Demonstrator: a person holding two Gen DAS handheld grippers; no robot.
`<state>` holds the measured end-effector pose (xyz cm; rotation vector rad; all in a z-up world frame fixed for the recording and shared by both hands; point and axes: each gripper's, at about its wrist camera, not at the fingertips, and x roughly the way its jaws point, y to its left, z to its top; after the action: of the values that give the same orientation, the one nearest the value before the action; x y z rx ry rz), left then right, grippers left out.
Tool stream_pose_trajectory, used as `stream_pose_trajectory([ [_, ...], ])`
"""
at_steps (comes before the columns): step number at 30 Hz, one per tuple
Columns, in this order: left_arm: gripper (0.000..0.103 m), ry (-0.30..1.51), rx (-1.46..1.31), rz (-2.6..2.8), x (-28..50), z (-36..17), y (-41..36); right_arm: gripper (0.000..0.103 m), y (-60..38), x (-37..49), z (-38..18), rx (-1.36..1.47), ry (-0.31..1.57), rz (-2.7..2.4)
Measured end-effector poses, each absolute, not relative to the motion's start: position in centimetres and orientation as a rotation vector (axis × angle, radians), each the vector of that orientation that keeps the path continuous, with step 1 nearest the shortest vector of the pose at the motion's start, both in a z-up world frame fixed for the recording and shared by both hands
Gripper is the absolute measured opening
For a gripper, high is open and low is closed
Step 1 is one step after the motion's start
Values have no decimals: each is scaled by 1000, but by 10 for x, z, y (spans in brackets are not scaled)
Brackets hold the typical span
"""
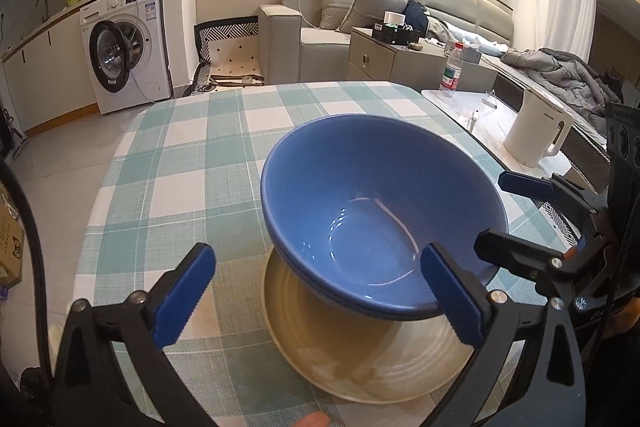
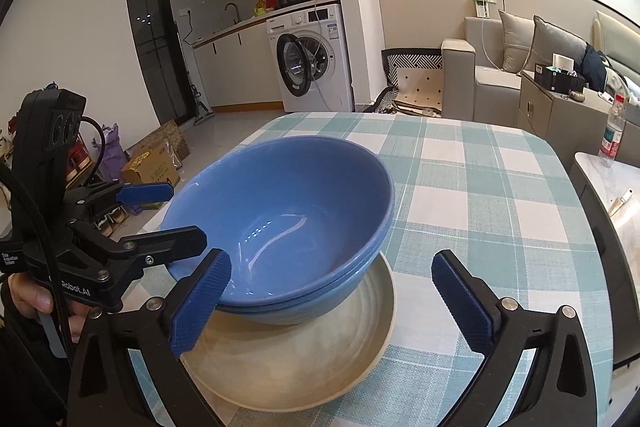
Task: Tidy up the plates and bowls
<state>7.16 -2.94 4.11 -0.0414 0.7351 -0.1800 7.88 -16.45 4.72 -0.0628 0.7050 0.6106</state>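
Note:
Two nested blue bowls (image 1: 360, 195) (image 2: 280, 211) stand on a cream plate (image 1: 360, 355) (image 2: 304, 359), on a table with a green-and-white checked cloth (image 1: 180, 167) (image 2: 480, 211). My left gripper (image 1: 318, 297) is open. Its right finger (image 1: 452, 299) is by the bowls' near rim and its left finger is over the cloth. My right gripper (image 2: 332, 303) is open too, with its left finger (image 2: 200, 303) in front of the bowls' near rim. Each gripper also shows in the other's view, open beside the bowls: the right gripper (image 1: 504, 215) and the left gripper (image 2: 168, 217).
A white kettle (image 1: 536, 139) and a water bottle (image 1: 452, 67) stand on a marble side table (image 2: 616, 187) to the right of the checked table. Behind are a sofa (image 1: 312, 27) and a washing machine (image 2: 312, 55). Cardboard boxes (image 2: 152, 167) lie on the floor at the left.

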Motion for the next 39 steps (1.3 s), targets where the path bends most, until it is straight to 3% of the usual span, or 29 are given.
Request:
stream_pose_trajectory([
  [39, 103, 520, -84, -105, -19, 29, -4, 102, -206, -3, 46, -49, 524, 582],
])
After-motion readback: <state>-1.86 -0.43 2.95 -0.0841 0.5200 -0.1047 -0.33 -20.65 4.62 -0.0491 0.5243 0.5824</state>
